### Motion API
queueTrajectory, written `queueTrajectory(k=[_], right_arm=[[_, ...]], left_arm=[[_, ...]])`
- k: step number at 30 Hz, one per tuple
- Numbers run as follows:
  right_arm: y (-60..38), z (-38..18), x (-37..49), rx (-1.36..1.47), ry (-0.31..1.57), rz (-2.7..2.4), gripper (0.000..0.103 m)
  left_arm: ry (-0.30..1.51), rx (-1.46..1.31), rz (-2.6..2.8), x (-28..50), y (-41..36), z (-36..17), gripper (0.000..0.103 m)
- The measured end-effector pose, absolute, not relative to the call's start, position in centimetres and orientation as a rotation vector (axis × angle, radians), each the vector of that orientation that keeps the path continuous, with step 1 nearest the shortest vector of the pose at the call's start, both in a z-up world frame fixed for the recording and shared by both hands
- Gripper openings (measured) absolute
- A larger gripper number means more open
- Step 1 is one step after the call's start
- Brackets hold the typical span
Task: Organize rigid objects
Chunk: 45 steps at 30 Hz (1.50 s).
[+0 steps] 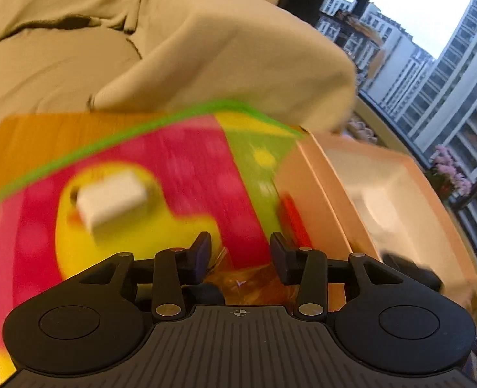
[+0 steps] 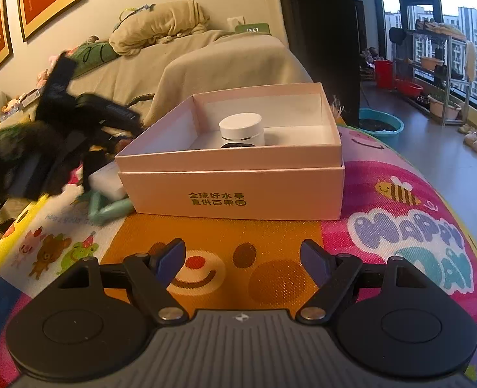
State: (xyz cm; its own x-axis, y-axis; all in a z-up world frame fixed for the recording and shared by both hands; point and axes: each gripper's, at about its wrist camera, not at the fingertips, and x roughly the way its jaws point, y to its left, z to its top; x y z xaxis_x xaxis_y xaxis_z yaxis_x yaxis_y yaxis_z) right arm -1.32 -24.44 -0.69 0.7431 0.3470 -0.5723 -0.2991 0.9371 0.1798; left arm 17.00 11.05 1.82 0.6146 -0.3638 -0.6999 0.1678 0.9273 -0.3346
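Starting at the left gripper, its jaws are seen partly apart, with a crinkled amber thing low between them. Whether that thing is gripped or merely lies beneath cannot be told, as the left wrist view is smeared by motion. The right gripper is held wide open and empty above the patterned mat.

Just ahead of the left gripper a white block lies flat on the mat. Its long axis is judged to run from lower left to upper right in that view, one short end turned towards the pink box; the blur allows no finer reading. In the right wrist view the block is seen close beside the box's left wall, with a teal object just in front of it. Inside the box a white jar stands upright, lid upward, its axis vertical.

Several risks can be judged. With the jaws only partly apart, the block could be pushed along the mat rather than straddled, or driven against the box wall. If it is approached across its long axis, it may not fit between the jaws. The teal object could be caught alongside it. When anything is lowered into the box, the jar could be knocked over.
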Motion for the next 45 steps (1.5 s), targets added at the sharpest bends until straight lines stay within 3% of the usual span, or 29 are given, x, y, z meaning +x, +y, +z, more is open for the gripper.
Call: queueTrajectory(k=[8,16,26,33,38,45], right_arm=[[-24.4,-0.8,-0.8,0.091,0.67,0.353,0.079],[-24.3,-0.8,-0.7,0.095,0.674,0.341,0.08],[-22.7,-0.1,-1.2,-0.016,0.66,0.329,0.085],[-18.6,8.7,0.6,-0.125,0.534,0.472,0.087],[-11.6,11.3,7.6,-0.12,0.67,0.599,0.087],[0.5,7.3,17.0,-0.231,0.853,0.617,0.087]], left_arm=[[0.832,-0.265,-0.361,7.4,10.5,2.0,0.045],[0.552,-0.143,-0.177,-2.0,11.6,6.6,0.045],[0.551,-0.213,-0.014,4.8,15.2,3.8,0.045],[0.555,-0.123,-0.065,5.8,14.6,1.9,0.045],[0.491,-0.12,-0.12,4.7,14.9,1.0,0.045],[0.442,-0.195,-0.099,3.8,16.7,1.4,0.045]])
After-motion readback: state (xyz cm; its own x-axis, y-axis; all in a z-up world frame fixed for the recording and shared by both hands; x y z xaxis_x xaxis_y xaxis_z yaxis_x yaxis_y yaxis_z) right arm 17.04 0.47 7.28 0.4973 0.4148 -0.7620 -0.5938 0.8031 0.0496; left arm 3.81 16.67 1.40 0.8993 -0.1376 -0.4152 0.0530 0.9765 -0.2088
